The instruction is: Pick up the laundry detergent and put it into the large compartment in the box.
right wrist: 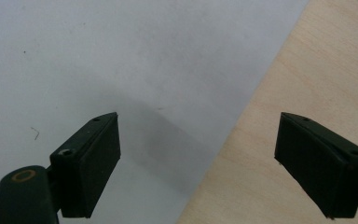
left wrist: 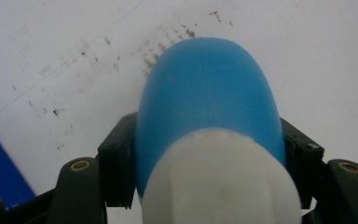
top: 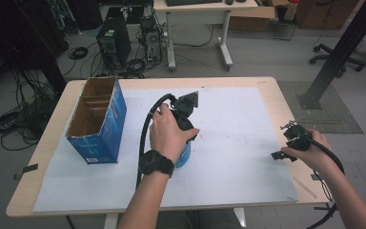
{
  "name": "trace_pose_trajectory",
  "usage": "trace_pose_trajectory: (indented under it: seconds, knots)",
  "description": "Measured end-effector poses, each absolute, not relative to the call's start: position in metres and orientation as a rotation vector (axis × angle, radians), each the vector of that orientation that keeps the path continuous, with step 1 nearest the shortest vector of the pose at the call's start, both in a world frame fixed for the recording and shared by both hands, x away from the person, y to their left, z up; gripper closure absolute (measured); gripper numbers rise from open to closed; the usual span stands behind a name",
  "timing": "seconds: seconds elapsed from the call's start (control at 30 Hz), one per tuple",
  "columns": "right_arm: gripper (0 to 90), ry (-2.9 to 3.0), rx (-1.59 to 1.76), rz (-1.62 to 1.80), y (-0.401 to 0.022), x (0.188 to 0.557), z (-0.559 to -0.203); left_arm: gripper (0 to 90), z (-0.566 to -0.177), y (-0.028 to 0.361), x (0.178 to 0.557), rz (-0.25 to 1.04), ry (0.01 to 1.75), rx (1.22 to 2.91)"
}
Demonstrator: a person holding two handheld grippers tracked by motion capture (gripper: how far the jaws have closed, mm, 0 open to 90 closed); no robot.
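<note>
A blue bottle (left wrist: 209, 93) with a white cap (left wrist: 219, 182) stands on the white sheet (top: 228, 143) near the table's middle. My left gripper (top: 187, 138) comes down over it, and the left hand hides most of the bottle (top: 185, 156) in the high view. In the left gripper view both black pads (left wrist: 116, 163) press on the bottle's sides just above the cap, so the gripper is shut on it. My right gripper (right wrist: 198, 154) is open with nothing between its jaws. It hovers over the sheet's right edge, above the bare wood (right wrist: 279, 93), and in the high view this gripper (top: 283, 141) is at the table's right side.
An open blue cardboard box (top: 97, 119) with inner dividers stands at the left of the sheet, close to the left hand. The wooden table edge (top: 286, 100) runs just right of the right hand. Computers, cables and a desk stand on the floor beyond the table.
</note>
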State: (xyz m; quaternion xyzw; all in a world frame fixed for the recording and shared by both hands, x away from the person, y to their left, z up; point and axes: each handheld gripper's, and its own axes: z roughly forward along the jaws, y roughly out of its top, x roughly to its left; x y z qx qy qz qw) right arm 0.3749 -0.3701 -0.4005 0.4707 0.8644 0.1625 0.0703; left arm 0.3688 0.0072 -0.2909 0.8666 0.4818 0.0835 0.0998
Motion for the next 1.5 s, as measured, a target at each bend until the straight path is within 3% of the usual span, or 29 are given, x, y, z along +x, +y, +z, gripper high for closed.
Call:
trace_pose_trajectory:
  seconds: [1.5]
  knots:
    - [14.0, 2.592, 1.423, 0.505, -0.374, 0.372, -0.398, 37.6, -0.280, 0.000, 0.370, 0.169, 1.467, 2.644]
